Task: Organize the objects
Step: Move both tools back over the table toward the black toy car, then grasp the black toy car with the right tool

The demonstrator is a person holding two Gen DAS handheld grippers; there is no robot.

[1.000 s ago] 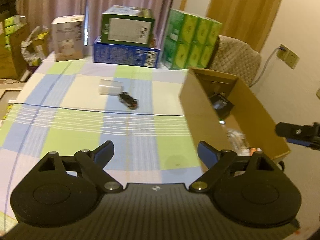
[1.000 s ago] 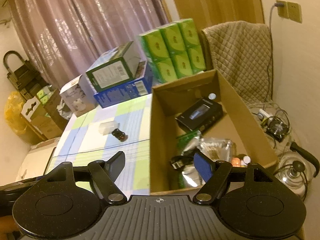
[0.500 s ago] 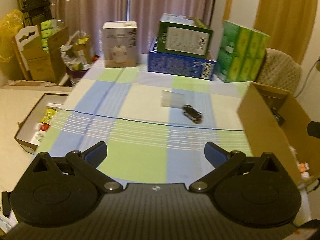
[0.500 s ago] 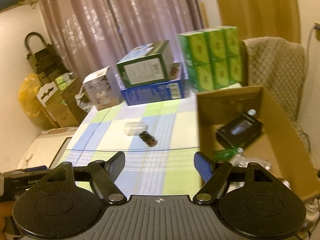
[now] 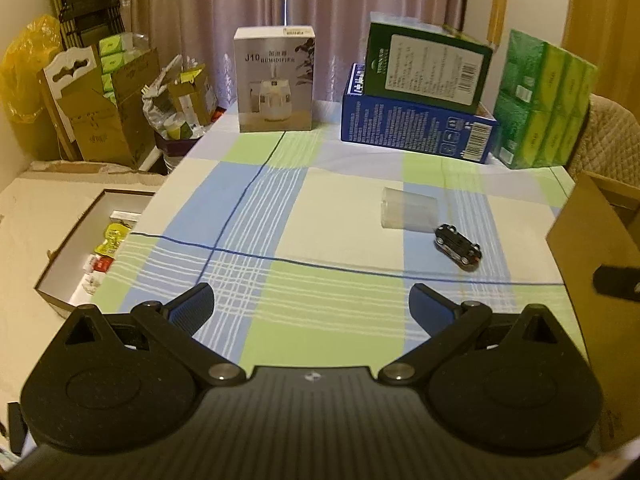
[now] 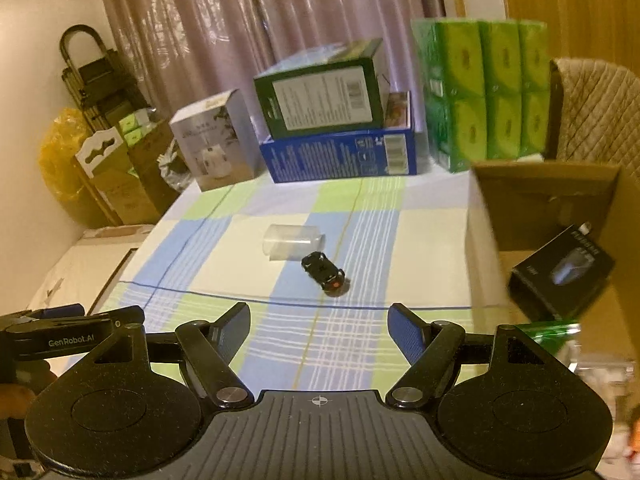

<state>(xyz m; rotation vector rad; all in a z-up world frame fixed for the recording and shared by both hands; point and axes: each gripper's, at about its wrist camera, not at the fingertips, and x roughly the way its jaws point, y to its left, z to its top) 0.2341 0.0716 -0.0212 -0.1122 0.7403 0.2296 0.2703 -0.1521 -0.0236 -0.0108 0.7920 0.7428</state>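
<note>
We held both the left tongs (image 5: 311, 305) and right tongs (image 6: 319, 322) spread and empty, judging the job partly done, since the cardboard box (image 6: 560, 184) at the desk's right edge held items while the toy car (image 6: 324, 271) and clear cup (image 6: 293, 241) lay mid-desk.

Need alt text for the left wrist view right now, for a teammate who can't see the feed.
The open, empty left gripper hovers over a checked tablecloth, facing a small black toy car beside a clear plastic cup lying on its side. Boxes line the table's far edge; a cardboard box stands at right.
</note>
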